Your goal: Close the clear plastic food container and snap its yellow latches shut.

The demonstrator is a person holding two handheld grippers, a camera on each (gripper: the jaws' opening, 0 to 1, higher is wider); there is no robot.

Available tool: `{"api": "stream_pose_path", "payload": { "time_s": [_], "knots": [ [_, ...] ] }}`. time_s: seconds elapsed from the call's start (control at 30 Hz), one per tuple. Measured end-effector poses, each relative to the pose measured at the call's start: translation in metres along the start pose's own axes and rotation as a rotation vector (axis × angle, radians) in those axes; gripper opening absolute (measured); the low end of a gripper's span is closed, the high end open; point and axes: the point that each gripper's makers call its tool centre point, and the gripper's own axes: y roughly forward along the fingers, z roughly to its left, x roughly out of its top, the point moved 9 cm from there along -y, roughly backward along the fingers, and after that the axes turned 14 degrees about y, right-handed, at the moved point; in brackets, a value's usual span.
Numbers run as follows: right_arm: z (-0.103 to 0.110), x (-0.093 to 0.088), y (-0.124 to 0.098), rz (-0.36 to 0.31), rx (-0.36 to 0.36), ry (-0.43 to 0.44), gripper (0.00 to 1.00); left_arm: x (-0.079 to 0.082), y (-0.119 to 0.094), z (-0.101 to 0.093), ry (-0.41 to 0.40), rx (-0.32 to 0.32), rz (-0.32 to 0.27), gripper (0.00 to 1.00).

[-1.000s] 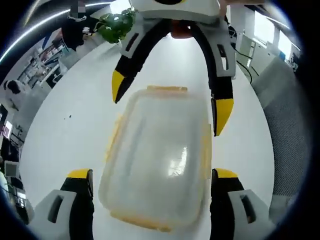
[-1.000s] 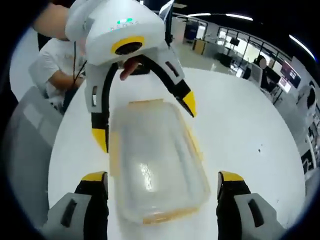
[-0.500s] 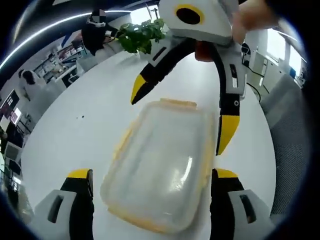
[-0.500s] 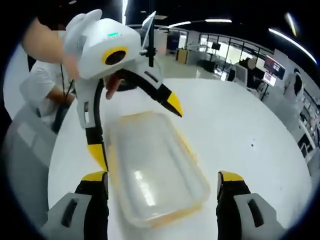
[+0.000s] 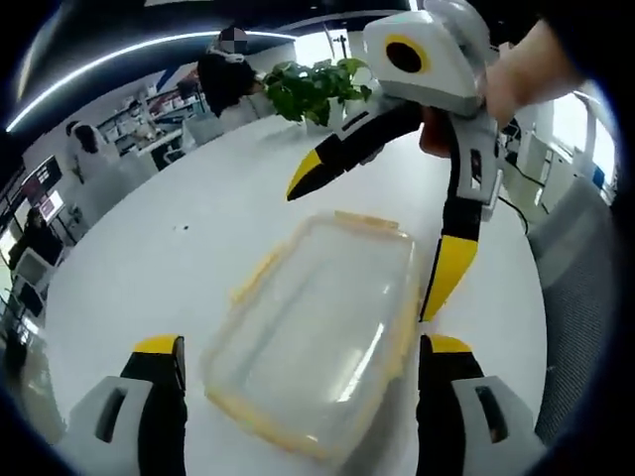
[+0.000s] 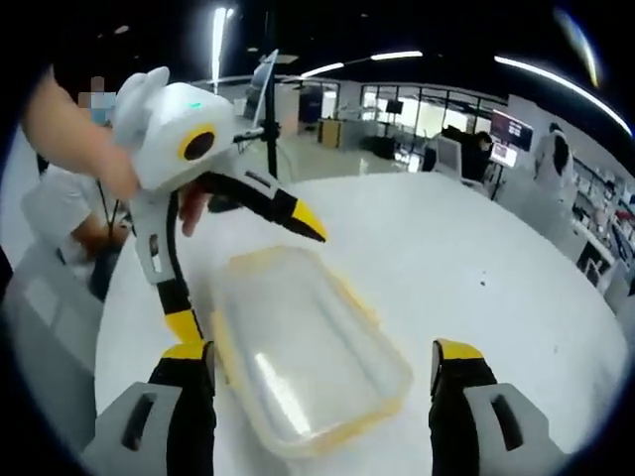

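A clear plastic food container [image 5: 317, 332] with its lid on and yellow latches along its rim lies on the white table [image 5: 179, 268]. In the left gripper view my left gripper [image 5: 303, 345] is open, its yellow-tipped jaws either side of the container's near end. My right gripper [image 5: 375, 226] hangs open over the far end, held by a hand. The right gripper view shows the same container [image 6: 308, 352] between my open right gripper [image 6: 322, 349] jaws, with the left gripper [image 6: 246, 273] open above its far left corner. Whether the latches are snapped I cannot tell.
A green plant [image 5: 317, 84] stands at the table's far edge. A grey chair [image 5: 585, 297] sits beside the table. A person in a white shirt [image 6: 69, 218] stands by the table, with other people and desks farther back.
Both grippers have lifted and tilted back from the container, so more of the room shows. The container stays in place and both grippers stay open.
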Motion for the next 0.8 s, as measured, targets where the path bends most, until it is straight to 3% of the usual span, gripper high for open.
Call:
{"api": "stream_pose_path", "payload": {
  "time_s": [0.8],
  "knots": [
    [0.006, -0.011, -0.01, -0.137, -0.074, 0.167, 0.9, -0.009, -0.02, -0.003, -0.166, 0.15, -0.083, 0.99]
  ]
}}
